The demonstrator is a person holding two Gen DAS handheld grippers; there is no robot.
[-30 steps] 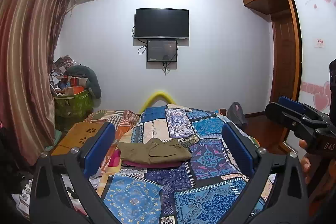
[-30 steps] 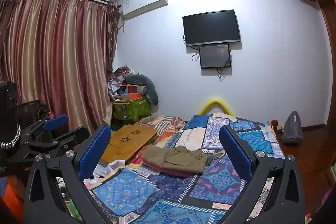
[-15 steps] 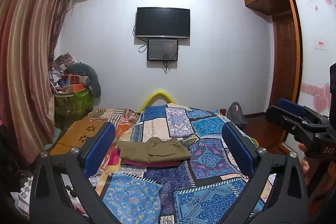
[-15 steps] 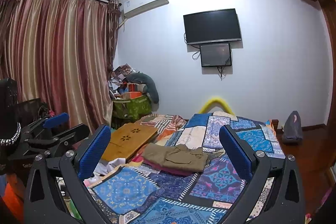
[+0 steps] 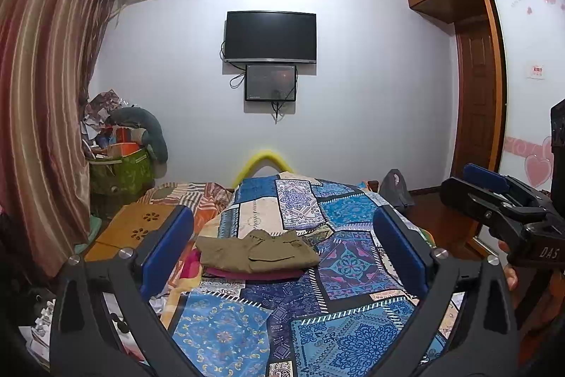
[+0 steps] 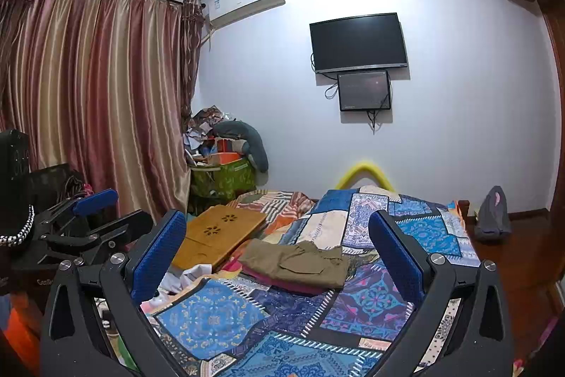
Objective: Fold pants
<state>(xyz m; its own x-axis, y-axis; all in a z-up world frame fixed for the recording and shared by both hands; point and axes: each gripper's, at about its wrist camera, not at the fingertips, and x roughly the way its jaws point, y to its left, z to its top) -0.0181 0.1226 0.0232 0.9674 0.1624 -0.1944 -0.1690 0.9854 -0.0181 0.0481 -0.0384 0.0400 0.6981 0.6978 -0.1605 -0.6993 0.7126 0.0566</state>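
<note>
Ahead, in the left wrist view, the left gripper (image 5: 282, 242) is held wide and empty above the patchwork bedspread (image 5: 353, 334), where olive pants (image 5: 257, 251) are laid folded. In the right wrist view, the right gripper (image 6: 279, 249) is likewise spread wide, nothing gripped.
</note>
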